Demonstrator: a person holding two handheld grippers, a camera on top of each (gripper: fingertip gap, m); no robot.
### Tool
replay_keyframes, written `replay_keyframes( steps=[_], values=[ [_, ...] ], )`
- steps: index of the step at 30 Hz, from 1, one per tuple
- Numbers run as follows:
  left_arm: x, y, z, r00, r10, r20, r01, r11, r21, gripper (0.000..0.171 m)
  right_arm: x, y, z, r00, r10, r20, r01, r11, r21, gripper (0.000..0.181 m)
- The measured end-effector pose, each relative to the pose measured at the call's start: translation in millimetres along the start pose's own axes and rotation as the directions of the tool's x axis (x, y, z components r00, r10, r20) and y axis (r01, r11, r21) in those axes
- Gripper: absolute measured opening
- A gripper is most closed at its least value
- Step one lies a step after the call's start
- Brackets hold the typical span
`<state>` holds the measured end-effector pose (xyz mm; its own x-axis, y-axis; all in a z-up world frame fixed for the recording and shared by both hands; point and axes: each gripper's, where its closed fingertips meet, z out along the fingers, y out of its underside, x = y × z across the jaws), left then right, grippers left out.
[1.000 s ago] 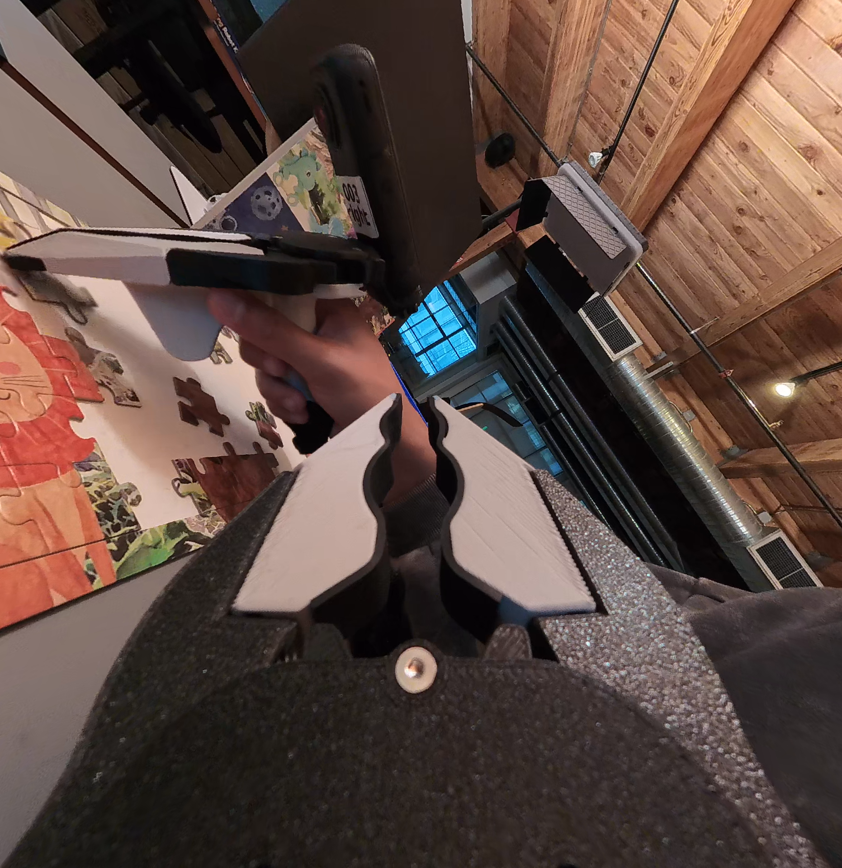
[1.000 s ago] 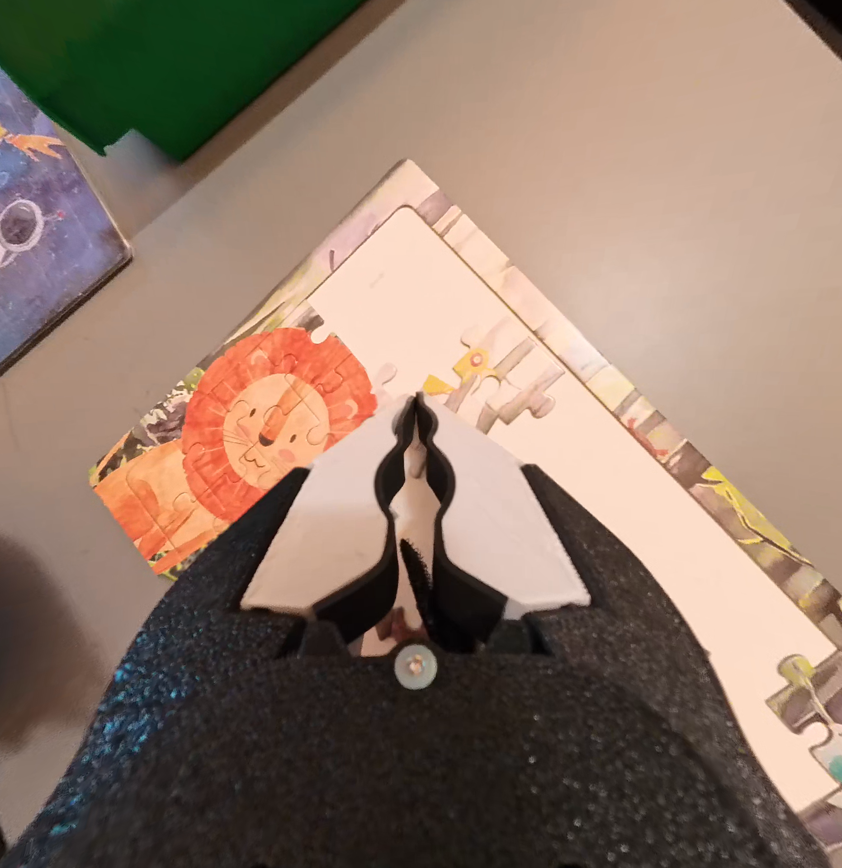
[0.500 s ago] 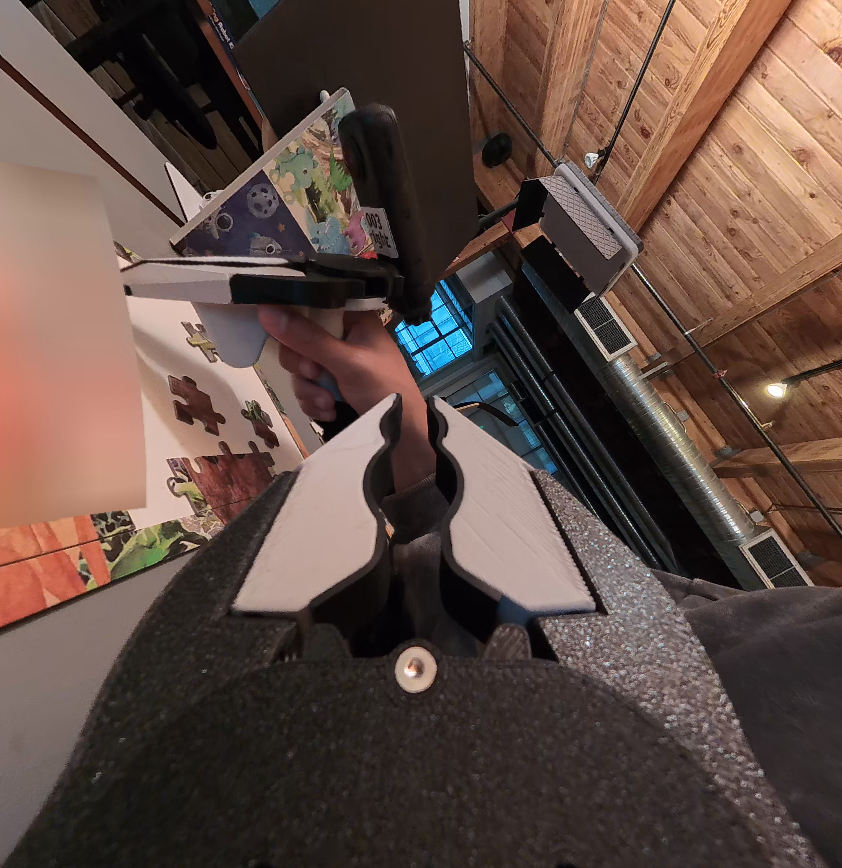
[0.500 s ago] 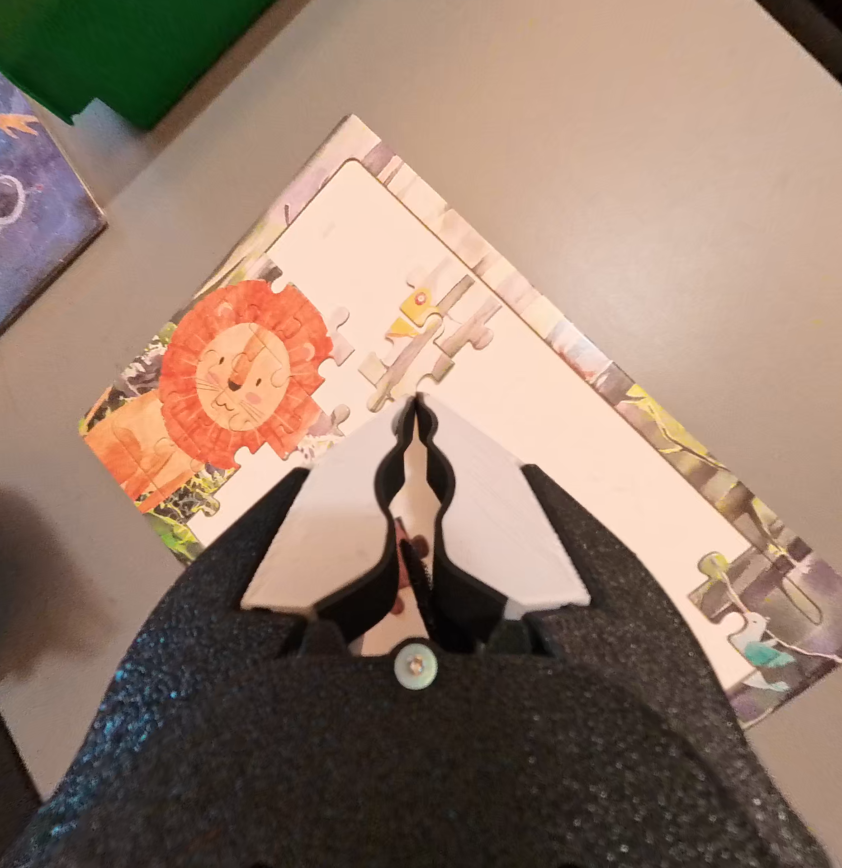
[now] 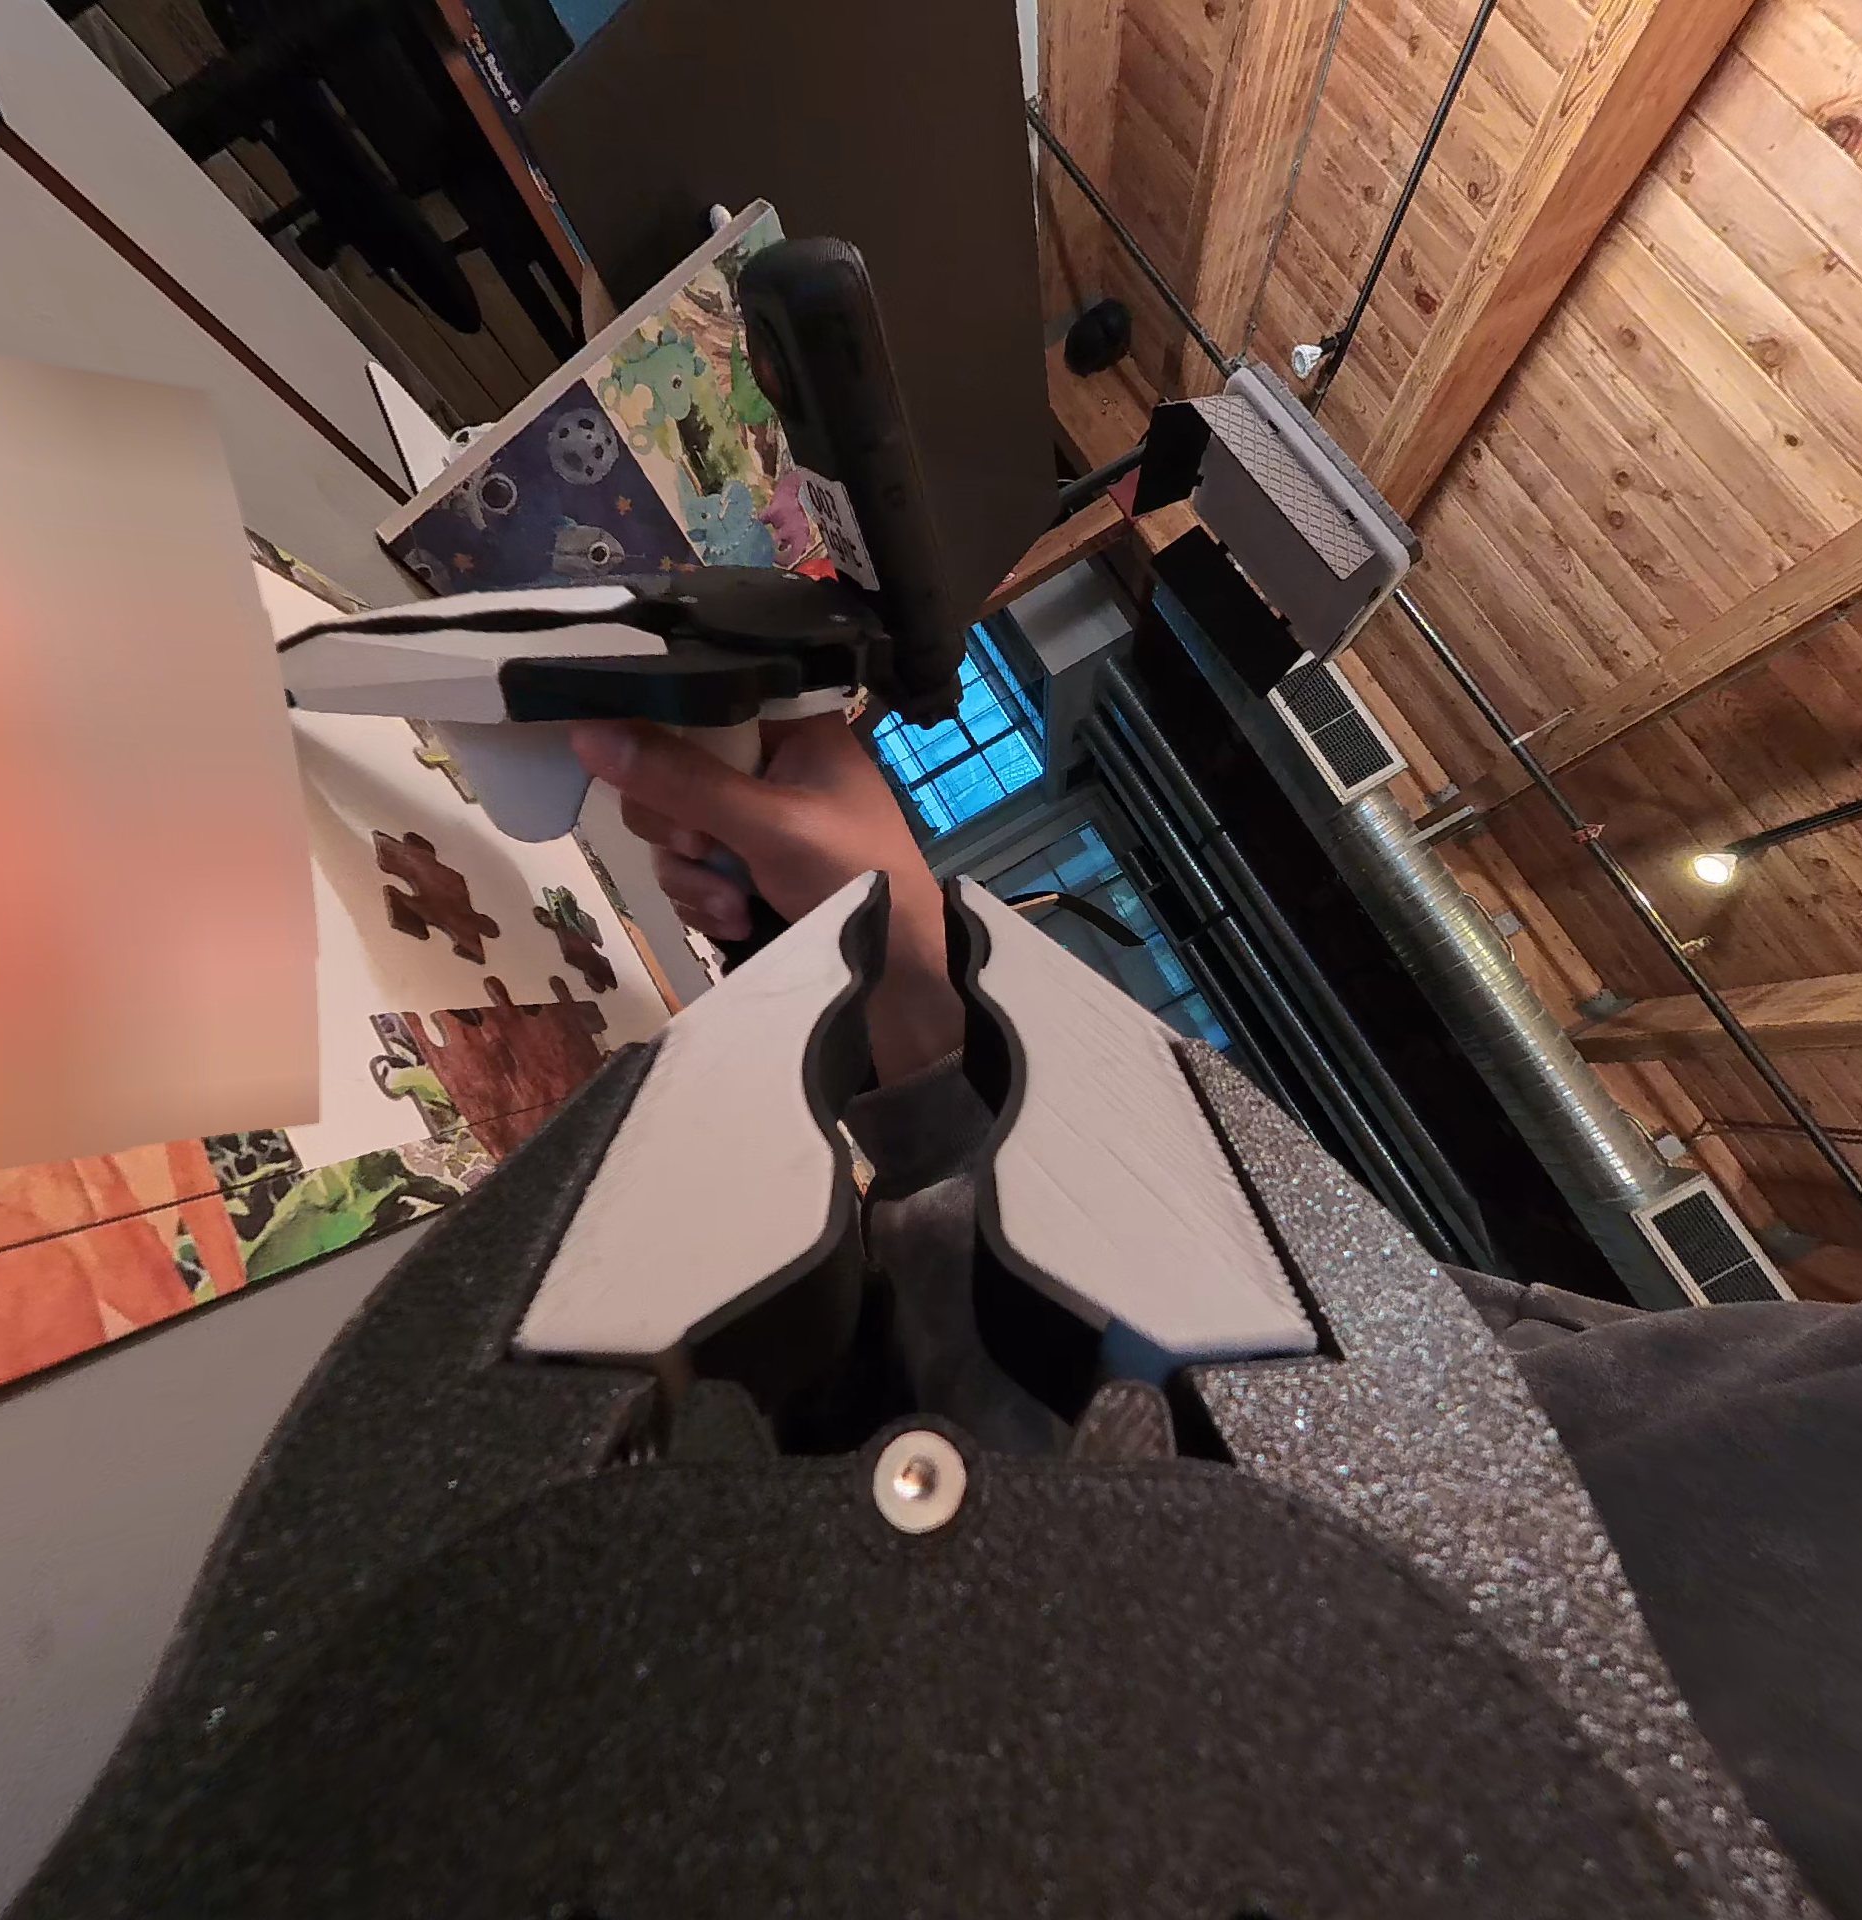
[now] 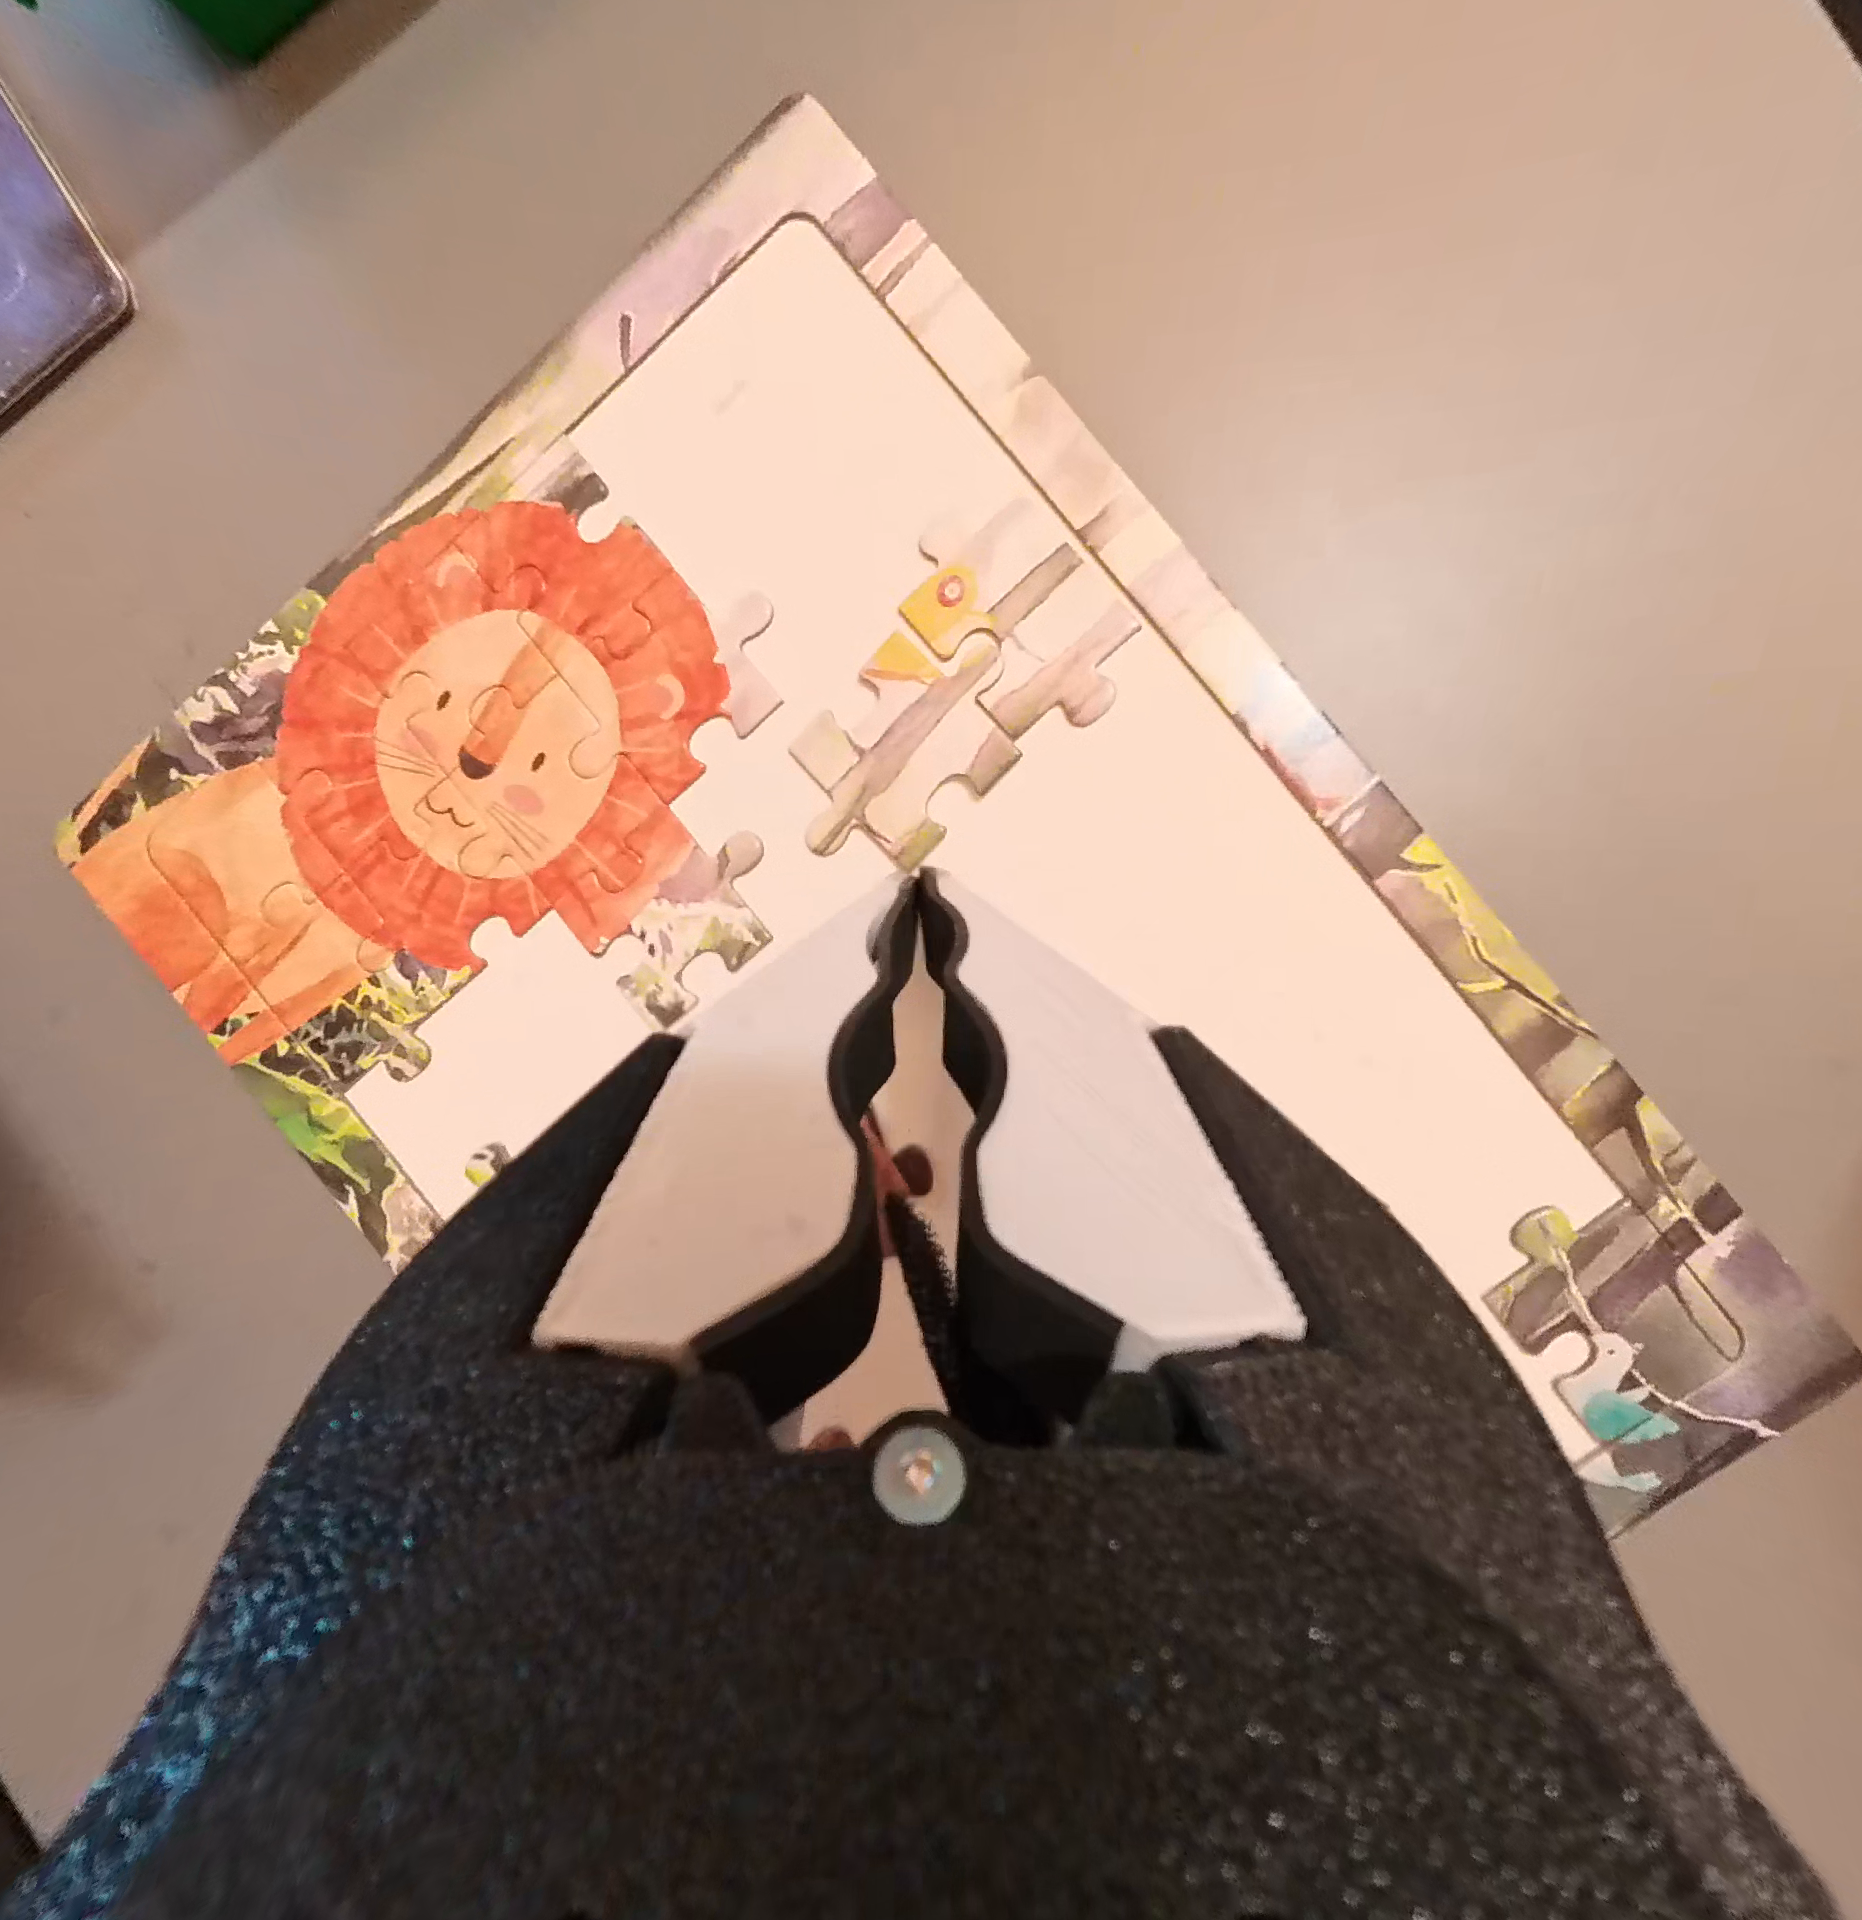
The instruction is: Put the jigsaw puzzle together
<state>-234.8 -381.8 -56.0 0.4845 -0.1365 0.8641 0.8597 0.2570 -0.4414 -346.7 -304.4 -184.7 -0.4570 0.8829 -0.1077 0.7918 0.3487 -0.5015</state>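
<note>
black-lined right claw (image 6: 919,883) pinched closed above puzzle tray (image 6: 1010,343), hiding pieces; left claw (image 5: 916,899) slightly parted, empty.

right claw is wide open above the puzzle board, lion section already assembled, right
No, the right claw is shut, tips touching, as the right wrist view shows. It is above the puzzle board, lion section already assembled.

A grey tabletop (image 6: 1426,260) fills the right wrist view. In the left wrist view, a wooden plank ceiling (image 5: 1685,416) carries beams, a silver ventilation duct (image 5: 1478,997), a lit spotlight (image 5: 1713,869) and blue-lit windows (image 5: 953,748).
</note>
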Motion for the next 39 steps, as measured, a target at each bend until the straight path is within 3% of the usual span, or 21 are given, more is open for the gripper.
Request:
replay_keyframes(
  steps=[18, 21, 27, 33, 39],
  values=[
    [0.1, 0.3, 0.3, 1.0, -0.001, -0.001, 0.001, 1.0, -0.002, 0.009, -20.6, -10.4, 3.6, 0.998, -0.013, 0.056, 0.012, 1.0, 0.021, 0.0],
    [0.1, 0.2, 0.1, 1.0, -0.001, -0.001, 0.001, 1.0, -0.001, 0.009, -20.7, -10.7, 7.8, 0.999, -0.019, 0.047, 0.018, 1.0, 0.019, 0.0],
    [0.1, 0.1, 0.1, 1.0, 0.0, 0.0, 0.0, 1.0, -0.001, 0.009, -17.4, -34.1, 6.2, 0.999, 0.021, 0.026, -0.024, 0.991, 0.135, 0.0],
    [0.2, 0.2, -0.1, 1.0, -0.002, -0.001, 0.002, 1.0, 0.0, 0.009, -10.4, -32.8, 17.5, 0.999, -0.003, -0.041, 0.008, 0.993, 0.114, 0.0],
    [0.4, 0.4, 0.0, 1.0, -0.002, -0.002, 0.002, 1.0, -0.001, 0.009, -8.9, -33.4, 15.2, 0.998, 0.058, 0.007, -0.059, 0.989, 0.136, 0.0]
  ],
)
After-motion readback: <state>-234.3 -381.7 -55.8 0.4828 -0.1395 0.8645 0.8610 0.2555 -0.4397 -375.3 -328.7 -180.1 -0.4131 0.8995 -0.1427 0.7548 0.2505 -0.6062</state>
